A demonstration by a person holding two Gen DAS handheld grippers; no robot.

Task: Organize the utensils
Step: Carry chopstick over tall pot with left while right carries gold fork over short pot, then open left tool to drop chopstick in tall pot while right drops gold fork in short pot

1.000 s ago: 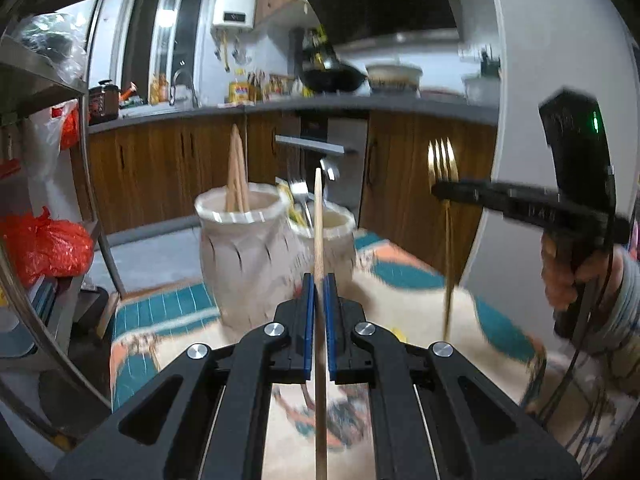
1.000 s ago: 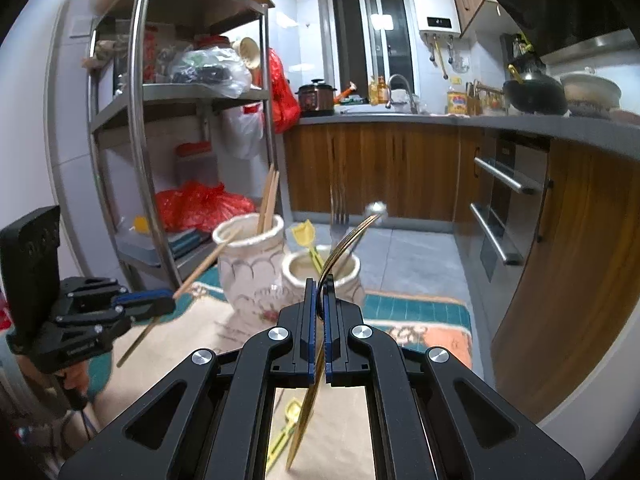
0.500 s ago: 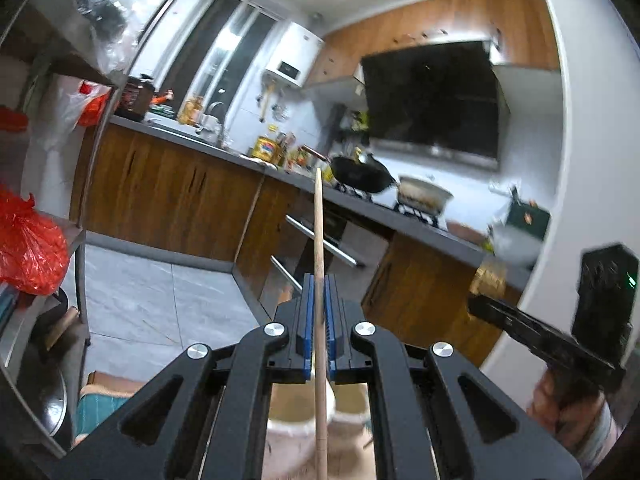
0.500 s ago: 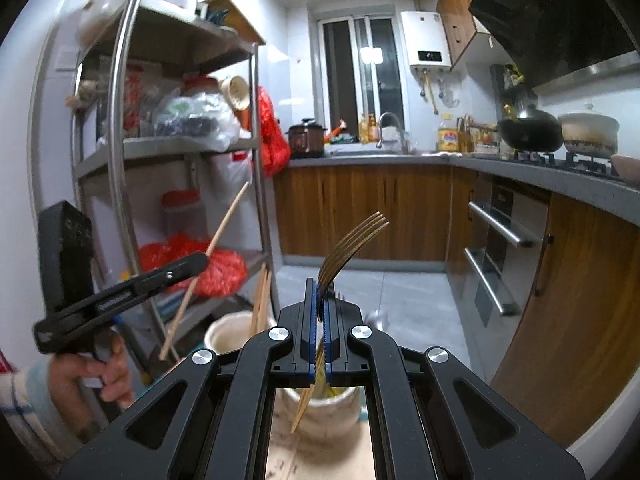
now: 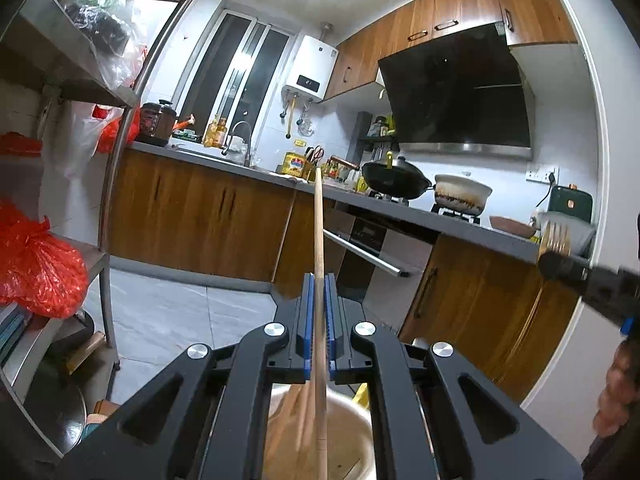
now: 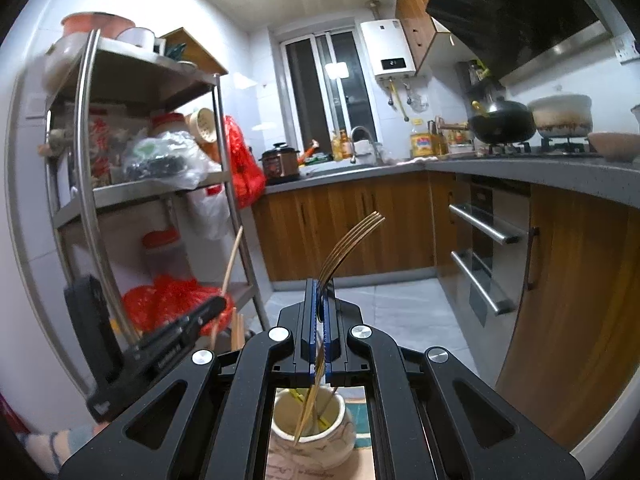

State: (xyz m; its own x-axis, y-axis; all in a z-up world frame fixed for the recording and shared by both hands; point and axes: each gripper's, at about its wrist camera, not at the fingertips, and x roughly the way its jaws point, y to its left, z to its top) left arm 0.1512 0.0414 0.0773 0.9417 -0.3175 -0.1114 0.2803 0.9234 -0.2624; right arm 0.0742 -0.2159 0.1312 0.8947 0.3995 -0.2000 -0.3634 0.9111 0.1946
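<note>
Kitchen, cabinets behind; both utensils held above the jars, drop-in step.
Left gripper [image 5: 319, 320] clamped on chopstick [image 5: 318, 220], upright over left jar [image 5: 352, 436]. Right gripper [image 6: 318, 320] clamped on fork [image 6: 348, 246], handle end over right jar [image 6: 312, 420]. Next, by my read: lower each straight down, then let go.

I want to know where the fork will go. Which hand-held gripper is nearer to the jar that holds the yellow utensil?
Right. The right hand-held gripper holds the fork directly above that jar. The left hand-held gripper, with a chopstick, is off to its left.
</note>
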